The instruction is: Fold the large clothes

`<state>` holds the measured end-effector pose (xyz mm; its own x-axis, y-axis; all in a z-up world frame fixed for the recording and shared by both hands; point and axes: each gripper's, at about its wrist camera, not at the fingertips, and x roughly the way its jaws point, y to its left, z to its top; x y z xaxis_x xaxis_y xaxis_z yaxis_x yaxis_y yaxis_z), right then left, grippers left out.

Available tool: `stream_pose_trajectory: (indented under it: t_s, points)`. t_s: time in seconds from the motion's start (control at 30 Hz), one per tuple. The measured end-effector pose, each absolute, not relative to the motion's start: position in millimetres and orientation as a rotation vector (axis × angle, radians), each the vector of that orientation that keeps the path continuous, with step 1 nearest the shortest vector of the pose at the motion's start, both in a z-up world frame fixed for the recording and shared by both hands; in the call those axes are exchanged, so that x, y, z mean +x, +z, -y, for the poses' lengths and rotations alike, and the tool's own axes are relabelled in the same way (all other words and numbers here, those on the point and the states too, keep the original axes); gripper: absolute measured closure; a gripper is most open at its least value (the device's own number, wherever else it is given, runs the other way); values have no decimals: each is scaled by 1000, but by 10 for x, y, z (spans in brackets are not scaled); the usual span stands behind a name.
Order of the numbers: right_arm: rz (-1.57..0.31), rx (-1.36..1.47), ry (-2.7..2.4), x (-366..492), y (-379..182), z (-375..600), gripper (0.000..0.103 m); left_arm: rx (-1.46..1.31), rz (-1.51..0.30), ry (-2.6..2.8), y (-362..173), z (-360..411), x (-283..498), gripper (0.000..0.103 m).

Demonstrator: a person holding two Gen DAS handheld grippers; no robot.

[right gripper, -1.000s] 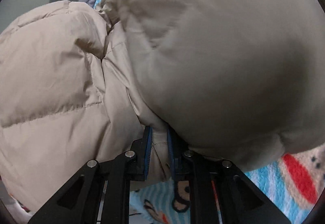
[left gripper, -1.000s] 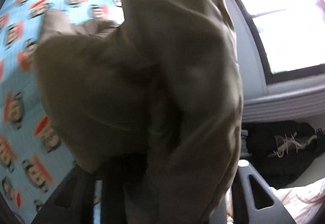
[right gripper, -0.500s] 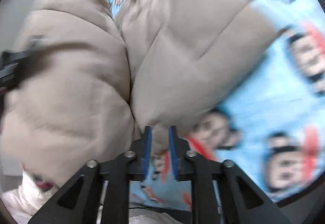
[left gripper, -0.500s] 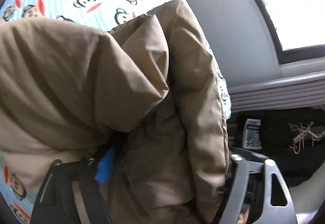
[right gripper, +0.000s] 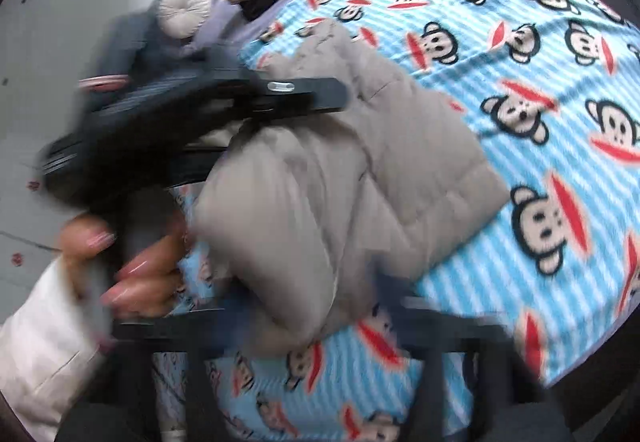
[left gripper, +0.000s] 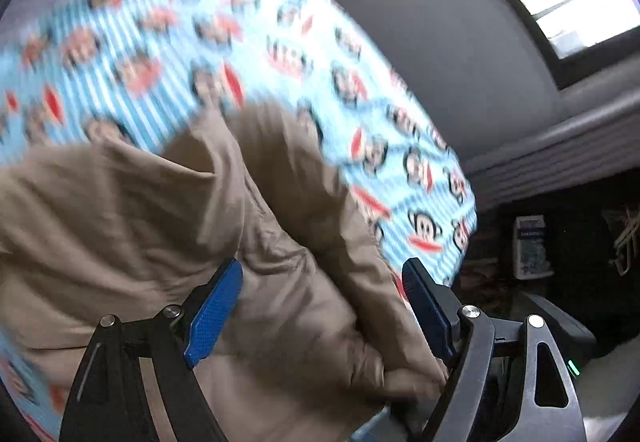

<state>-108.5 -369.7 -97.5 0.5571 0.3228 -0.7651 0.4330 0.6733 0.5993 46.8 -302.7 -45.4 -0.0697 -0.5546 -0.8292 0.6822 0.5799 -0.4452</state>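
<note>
Beige puffer jacket (right gripper: 340, 177) bunched in a folded heap on the monkey-print blanket (right gripper: 540, 89) covering the bed.

Left gripper (left gripper: 320, 306) spread wide, blue pads (left gripper: 214, 312) either side of the jacket's fabric, clamping nothing. Right gripper (right gripper: 320, 318) smeared by motion blur at the jacket's near edge; cannot tell whether parted or clenched. Person's left hand (right gripper: 132, 262) wrapped around the left gripper's handle beside the heap.

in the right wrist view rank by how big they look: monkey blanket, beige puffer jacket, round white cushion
1. monkey blanket
2. beige puffer jacket
3. round white cushion, though it lies farthest from the camera, so its true size is unsure
</note>
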Motion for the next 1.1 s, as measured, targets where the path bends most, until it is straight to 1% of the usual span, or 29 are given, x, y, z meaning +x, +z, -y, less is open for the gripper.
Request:
stream_pose_trajectory:
  t_s: [0.03,0.13,0.27,0.37,0.43,0.57,0.73,0.83,0.97,1.03,1.1]
  points:
    - [-1013,868,-96,-1097,-999,3731,88,153,-1211,-985,-346,2912,497,21]
    - [-1037,875,-150,-1184,-1145,3844,89,248,-1072,-814,-288,2679,660,21]
    - [-1051,908,-181,-1299,-1289,3949,89,300,-1094,-667,-647,2512,920,21]
    - [-1054,919,-184,-1325,-1380,3990,89,306,-1080,-642,-853,2688,935,21]
    - [-1059,928,-195,-1337,-1448,4041,89,327,-1045,-646,-963,2937,918,21]
    - [-1050,992,-224,-1395,-1568,4239,89,345,-1041,-630,-1261,3390,928,21]
    - [-1071,1015,-240,-1416,-1698,4538,84,368,-1075,-608,-1476,3737,995,21]
    - [-1051,1029,-257,-1530,-1546,4747,84,370,-1085,-591,-1533,3753,1020,21]
    - [-993,920,-315,-1644,-1175,4927,84,374,-1097,-584,-1565,3734,1026,20]
    - [-929,877,-273,-1578,-945,5007,84,382,-1097,-577,-1571,3737,1019,19]
    - [-907,844,-182,-1358,-816,5018,84,392,-1098,-570,-1570,3746,1008,19]
